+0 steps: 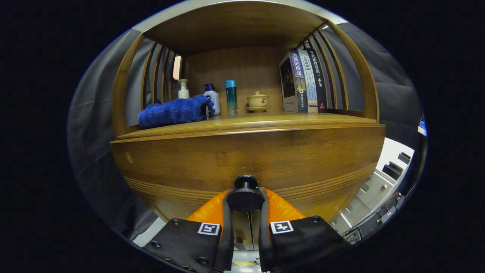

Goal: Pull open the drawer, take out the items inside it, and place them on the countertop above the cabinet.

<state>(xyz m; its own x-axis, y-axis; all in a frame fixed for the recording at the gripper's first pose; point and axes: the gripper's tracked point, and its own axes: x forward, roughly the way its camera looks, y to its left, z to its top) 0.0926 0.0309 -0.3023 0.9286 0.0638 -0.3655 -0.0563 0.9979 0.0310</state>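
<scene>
A wooden cabinet fills the view, with its drawer front point(246, 159) right before me. A round dark knob point(245, 195) sticks out of the drawer's lower middle. My gripper point(245, 199) is shut on this knob, one finger pressing on each side. The drawer looks closed or nearly so; nothing of its inside is visible. Above the drawer runs the countertop point(288, 120), a wooden shelf under a slatted frame.
On the countertop lie a blue towel point(174, 111) at the left, a white pump bottle point(183, 89), a blue-capped white bottle point(212, 96), a teal spray bottle point(231, 96), a small lidded teacup point(257, 101) and several upright books point(303, 80) at the right.
</scene>
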